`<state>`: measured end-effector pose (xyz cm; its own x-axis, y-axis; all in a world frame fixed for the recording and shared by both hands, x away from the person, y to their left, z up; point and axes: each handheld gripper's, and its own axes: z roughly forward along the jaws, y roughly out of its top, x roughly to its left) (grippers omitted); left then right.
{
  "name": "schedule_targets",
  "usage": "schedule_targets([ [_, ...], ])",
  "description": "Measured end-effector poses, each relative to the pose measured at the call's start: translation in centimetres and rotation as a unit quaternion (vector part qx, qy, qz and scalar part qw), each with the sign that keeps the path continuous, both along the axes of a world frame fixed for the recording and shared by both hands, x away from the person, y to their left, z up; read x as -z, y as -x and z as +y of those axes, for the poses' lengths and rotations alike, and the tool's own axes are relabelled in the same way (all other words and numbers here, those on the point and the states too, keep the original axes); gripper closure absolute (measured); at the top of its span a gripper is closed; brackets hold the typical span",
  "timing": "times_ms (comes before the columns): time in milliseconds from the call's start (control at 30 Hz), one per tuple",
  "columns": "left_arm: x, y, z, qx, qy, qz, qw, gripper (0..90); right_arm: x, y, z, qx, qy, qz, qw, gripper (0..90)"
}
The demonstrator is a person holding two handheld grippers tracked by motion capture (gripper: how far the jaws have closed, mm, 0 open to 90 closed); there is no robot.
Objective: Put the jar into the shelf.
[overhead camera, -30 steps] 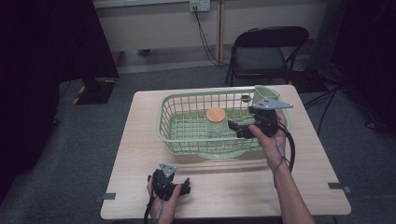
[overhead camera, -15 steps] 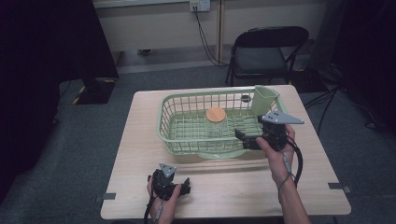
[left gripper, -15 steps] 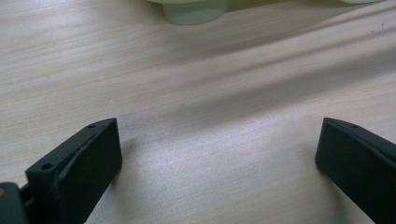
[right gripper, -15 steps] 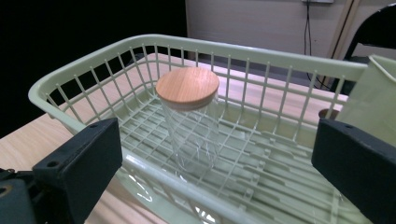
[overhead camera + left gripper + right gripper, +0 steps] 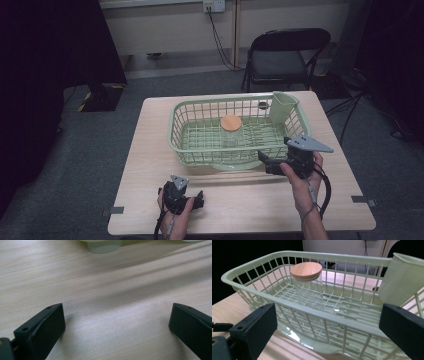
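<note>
A pale green wire basket (image 5: pixel 186 150) (image 5: pixel 249 290) sits on the wooden table (image 5: pixel 150 130). Upright inside it stands a clear glass jar with a round wooden lid (image 5: pixel 231 123) (image 5: pixel 306 269). A green cup-shaped holder (image 5: pixel 283 106) (image 5: pixel 403 280) hangs at the basket's back right corner. My right gripper (image 5: pixel 264 163) (image 5: pixel 325 337) is open just outside the basket's front right wall, jaws pointing at it, nothing between them. My left gripper (image 5: pixel 198 198) (image 5: pixel 117 325) rests open on the table near the front edge, its jaws wide apart over bare wood.
A black folding chair (image 5: pixel 285 55) stands behind the table. Tape marks (image 5: pixel 116 210) sit at the table's front corners. A foot of the basket's drip tray (image 5: pixel 103 246) shows ahead of the left gripper. Bare wood lies between the two hands.
My right gripper has pulled back out of the basket toward the front of the table and dropped lower. The jar stays in the basket. The left gripper has not moved.
</note>
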<state>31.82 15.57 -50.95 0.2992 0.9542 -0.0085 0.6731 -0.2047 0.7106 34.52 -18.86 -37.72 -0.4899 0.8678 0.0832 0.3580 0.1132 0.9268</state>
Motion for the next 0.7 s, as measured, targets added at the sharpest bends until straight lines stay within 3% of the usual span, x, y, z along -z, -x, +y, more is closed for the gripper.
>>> schedule_targets([
  [367,0.0,0.0,0.0,0.000,0.000,0.000,1.0000,0.4,2.8,1.9,-1.4,0.018,-0.024,0.018,0.9994,0.9],
  [700,0.0,0.0,0.0,0.000,0.000,0.000,1.0000,0.4,5.1,3.1,-1.9,0.029,-0.019,0.032,0.9989,0.8],
])
